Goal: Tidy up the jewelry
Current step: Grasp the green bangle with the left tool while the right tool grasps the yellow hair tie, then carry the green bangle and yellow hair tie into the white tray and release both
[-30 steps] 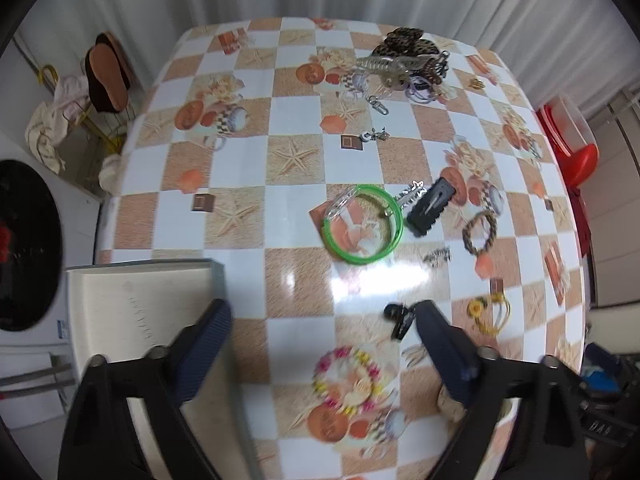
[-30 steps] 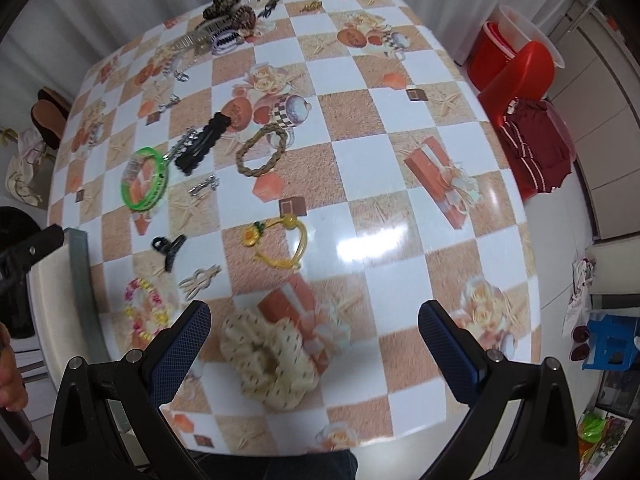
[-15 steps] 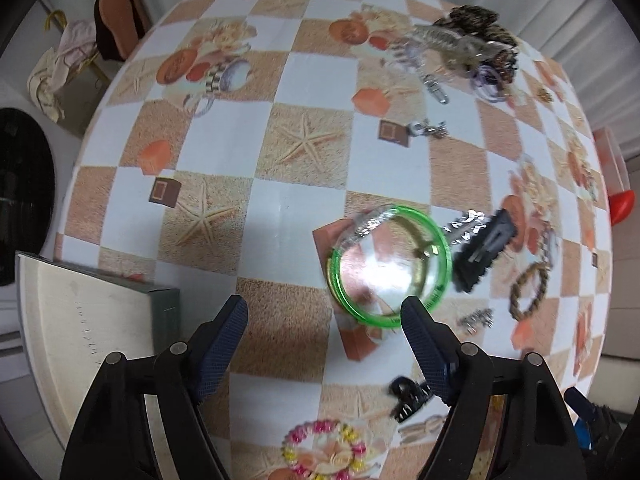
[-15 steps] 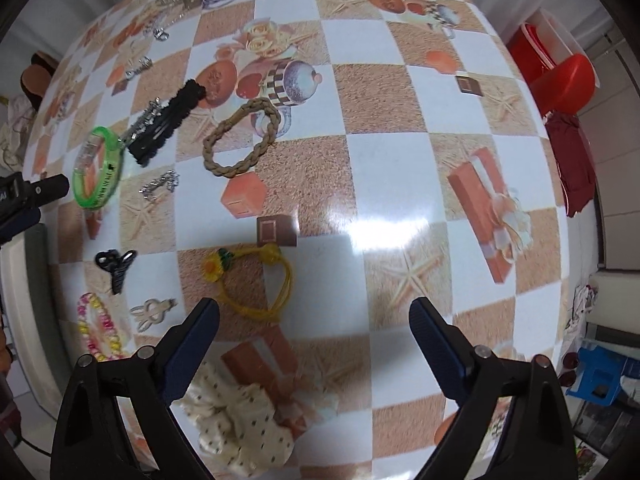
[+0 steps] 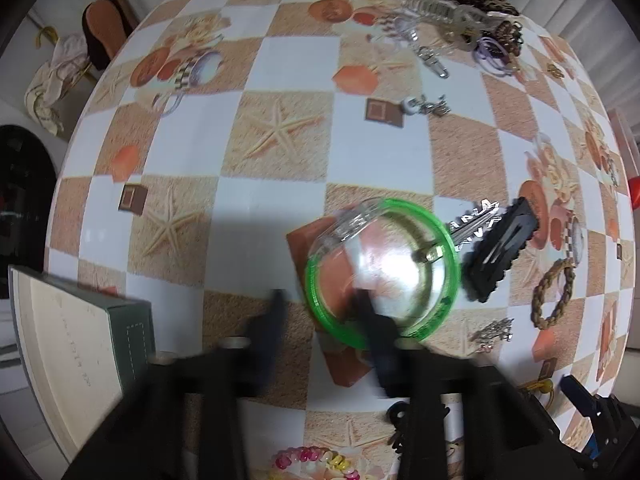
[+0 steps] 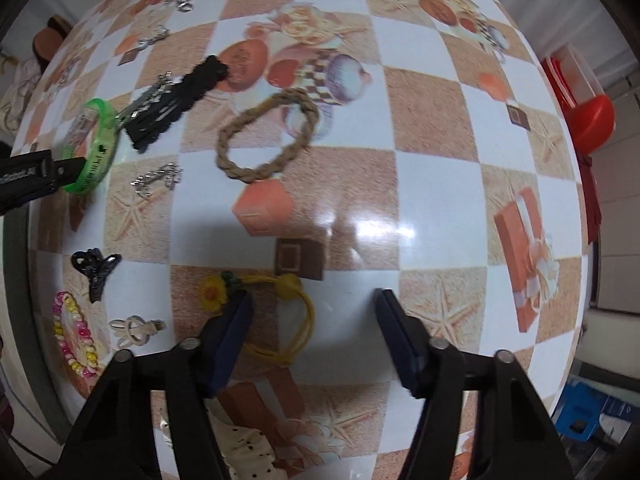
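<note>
A green bangle (image 5: 380,268) lies flat on the checkered table. My left gripper (image 5: 320,304) is open and straddles its near rim, one finger inside the ring, one outside; the fingers are motion-blurred. The right wrist view shows the bangle (image 6: 96,152) with the left finger at it. My right gripper (image 6: 312,316) is open and low over a yellow hair tie with a flower (image 6: 276,312); its left finger lies over the tie. A braided rope bracelet (image 6: 264,136) lies beyond.
An open pale box (image 5: 68,356) sits at the near left table edge. A black hair clip (image 5: 500,248), silver clips (image 5: 476,220), a black claw clip (image 6: 96,268), a bead bracelet (image 6: 72,332), a shell clip (image 6: 136,328) and a far pile of accessories (image 5: 468,12) lie around.
Both grippers have dropped toward the table. The left one has narrowed and reached the green bangle's near rim. The right one has come down over the yellow hair tie.
</note>
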`<action>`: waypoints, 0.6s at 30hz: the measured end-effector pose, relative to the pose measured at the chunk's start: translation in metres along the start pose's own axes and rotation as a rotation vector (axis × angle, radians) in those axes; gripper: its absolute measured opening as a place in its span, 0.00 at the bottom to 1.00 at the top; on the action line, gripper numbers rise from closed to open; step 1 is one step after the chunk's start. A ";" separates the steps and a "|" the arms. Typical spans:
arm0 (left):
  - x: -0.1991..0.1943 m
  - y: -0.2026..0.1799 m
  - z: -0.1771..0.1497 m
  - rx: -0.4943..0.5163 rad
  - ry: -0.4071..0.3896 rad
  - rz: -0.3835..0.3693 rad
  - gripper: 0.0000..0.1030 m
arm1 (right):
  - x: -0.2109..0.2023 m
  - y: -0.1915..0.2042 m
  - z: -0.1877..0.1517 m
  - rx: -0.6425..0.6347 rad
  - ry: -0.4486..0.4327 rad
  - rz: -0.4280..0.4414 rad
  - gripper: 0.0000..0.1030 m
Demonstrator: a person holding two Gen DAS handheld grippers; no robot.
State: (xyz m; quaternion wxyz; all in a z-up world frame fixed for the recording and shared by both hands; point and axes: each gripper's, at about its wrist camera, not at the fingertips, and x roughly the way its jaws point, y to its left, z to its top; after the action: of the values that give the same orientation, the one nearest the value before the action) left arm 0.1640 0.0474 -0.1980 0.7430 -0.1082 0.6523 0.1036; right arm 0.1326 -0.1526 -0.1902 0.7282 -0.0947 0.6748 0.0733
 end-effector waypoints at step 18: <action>-0.058 0.009 -0.019 -0.042 -0.069 -0.066 0.11 | -0.044 -0.004 0.028 0.098 -0.045 0.192 0.14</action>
State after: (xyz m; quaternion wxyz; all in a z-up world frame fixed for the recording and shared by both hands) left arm 0.1360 0.0493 -0.1436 0.7657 -0.1417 0.6199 0.0964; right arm 0.1574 -0.1493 -0.1443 0.7365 0.0077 0.6671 0.1117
